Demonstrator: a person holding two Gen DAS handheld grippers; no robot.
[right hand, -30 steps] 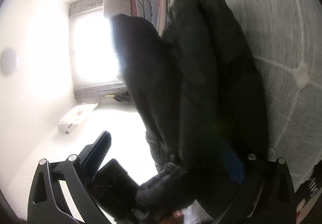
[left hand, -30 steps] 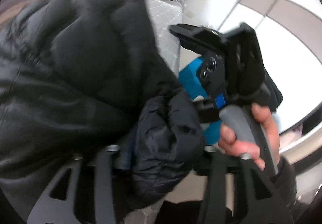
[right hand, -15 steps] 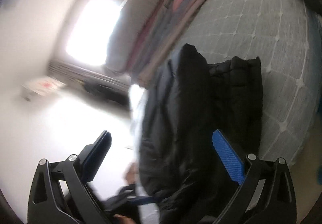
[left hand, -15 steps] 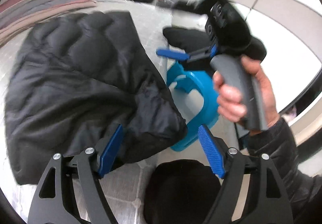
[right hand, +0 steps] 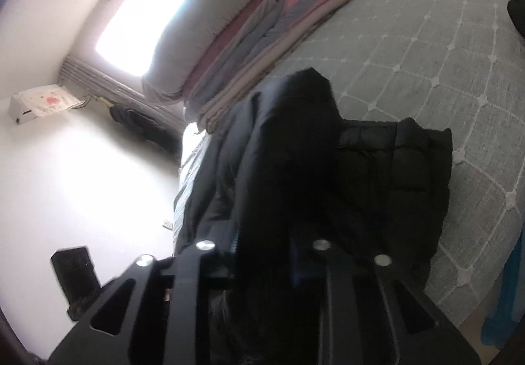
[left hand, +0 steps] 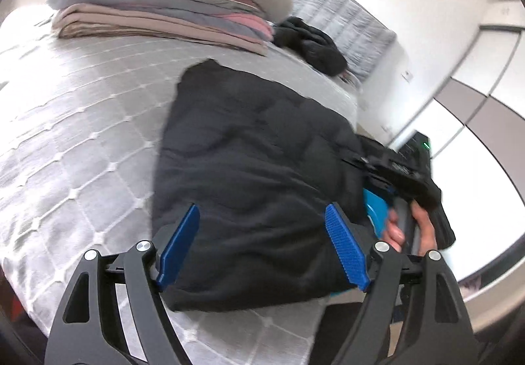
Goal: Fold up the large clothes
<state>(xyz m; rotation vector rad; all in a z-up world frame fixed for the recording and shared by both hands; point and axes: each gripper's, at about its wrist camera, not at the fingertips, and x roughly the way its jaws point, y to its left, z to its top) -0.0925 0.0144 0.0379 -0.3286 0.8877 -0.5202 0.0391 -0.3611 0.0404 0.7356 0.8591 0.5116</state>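
A black puffer jacket [left hand: 262, 142] lies folded on the grey quilted bed [left hand: 82, 119]. My left gripper [left hand: 262, 247] hovers over the jacket's near edge, open, its blue pads [left hand: 178, 247] wide apart and touching nothing. In the right wrist view the jacket [right hand: 393, 174] spreads over the bed, and a fold of it rises between the jaws of my right gripper [right hand: 262, 233]. Those jaws are closing and pinch the fabric, which hides the pads. A hand [left hand: 410, 227] holds the right gripper at the jacket's right edge.
A pillow on folded blankets [left hand: 164, 4] is stacked at the far end of the bed, with another black garment [left hand: 311, 43] beside it. A blue object [left hand: 374, 211] sits past the bed's right edge. A bright window [right hand: 147, 14] and a dark device [right hand: 77, 279] lie to the left.
My left gripper let go of the jacket's bunched corner, opened wide and drew back. My right gripper, open with blue pads showing before, has closed on a fold of the jacket.
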